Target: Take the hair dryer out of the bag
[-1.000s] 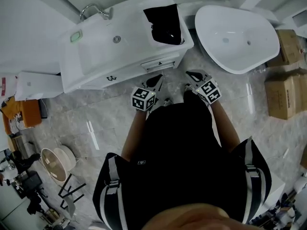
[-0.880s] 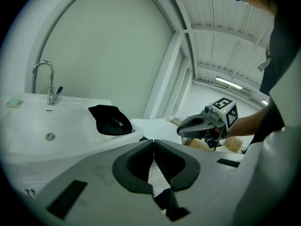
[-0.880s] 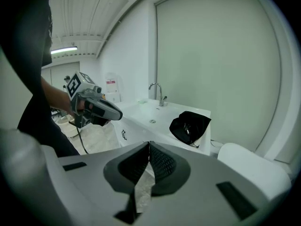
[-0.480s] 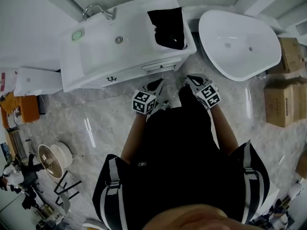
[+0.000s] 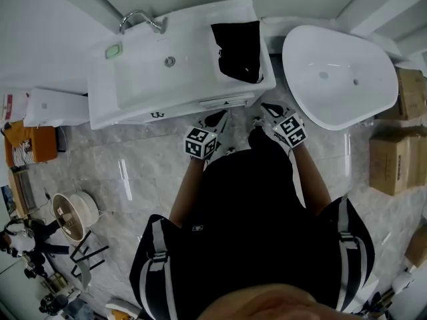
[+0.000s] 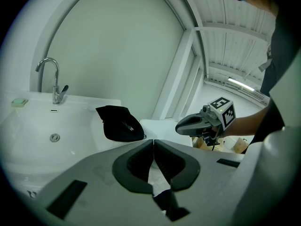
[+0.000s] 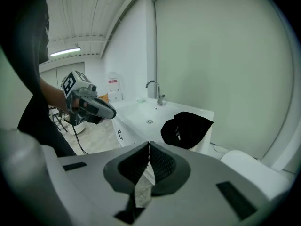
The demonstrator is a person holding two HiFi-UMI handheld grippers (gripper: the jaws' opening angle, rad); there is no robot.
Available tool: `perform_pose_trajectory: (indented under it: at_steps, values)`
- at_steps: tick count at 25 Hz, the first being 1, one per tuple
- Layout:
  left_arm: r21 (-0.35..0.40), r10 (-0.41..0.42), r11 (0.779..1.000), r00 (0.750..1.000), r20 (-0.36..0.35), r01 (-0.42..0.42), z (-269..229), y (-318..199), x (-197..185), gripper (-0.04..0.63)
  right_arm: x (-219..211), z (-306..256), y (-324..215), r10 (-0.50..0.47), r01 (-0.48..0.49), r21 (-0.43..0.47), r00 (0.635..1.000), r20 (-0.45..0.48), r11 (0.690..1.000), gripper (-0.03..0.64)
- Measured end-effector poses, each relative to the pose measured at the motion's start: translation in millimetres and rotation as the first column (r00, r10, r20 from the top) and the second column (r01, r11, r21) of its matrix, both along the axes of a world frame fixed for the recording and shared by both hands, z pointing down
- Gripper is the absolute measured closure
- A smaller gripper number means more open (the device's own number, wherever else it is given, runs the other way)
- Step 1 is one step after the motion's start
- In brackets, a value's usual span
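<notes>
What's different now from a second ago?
The left gripper and right gripper moved closer to the sink and the black bag. Nothing was grabbed or let go. Both grippers stayed shut and empty, and the black bag stayed on the sink top.

Head view looks steeply down; both gripper views face forward, sharing bag (image 5: 239, 51) on sink unit (image 5: 193, 79)

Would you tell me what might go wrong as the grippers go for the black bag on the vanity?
Both the left gripper and right gripper are shut and empty; unless they open first, they may shove the black bag.
The bag sits by the vanity's end edge, so a one-sided pull might drag it off.
The dryer is hidden inside; a blind grab may catch only fabric.
</notes>
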State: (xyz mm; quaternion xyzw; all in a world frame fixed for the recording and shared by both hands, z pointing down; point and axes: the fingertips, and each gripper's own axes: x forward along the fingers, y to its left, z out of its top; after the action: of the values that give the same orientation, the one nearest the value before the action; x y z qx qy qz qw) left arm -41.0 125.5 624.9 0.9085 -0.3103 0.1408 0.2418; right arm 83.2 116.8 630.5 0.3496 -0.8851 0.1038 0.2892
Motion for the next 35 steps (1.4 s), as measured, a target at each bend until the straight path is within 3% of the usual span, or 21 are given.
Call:
perform_pose_trajectory:
  at_steps: [10,22,30,35]
  values:
    - [-0.015,-0.041,0.999,0.998,0.039,0.042,-1.1,-41.2,19.4,0.578,25.8,14.0,-38.2,-0.03,0.031,-0.044,0.999,0.018,0.999,0.557]
    - [-0.037,-0.137,0.989,0.987,0.082,0.14,-1.0,-74.7,46.1,0.578,40.3,21.3,-94.1,-0.149,0.153,-0.085,0.988,0.052,0.985,0.557]
    - [-0.035,-0.259,0.964,0.961,0.098,0.264,-0.1,-93.1,50.4,0.578,35.4,26.6,-126.1,-0.287,0.292,-0.096,0.956,0.057,0.952,0.557]
    - [-0.035,-0.342,0.937,0.934,0.101,0.347,0.2,-102.2,47.3,0.578,28.5,27.6,-150.5,-0.358,0.363,-0.089,0.931,0.065,0.928,0.557]
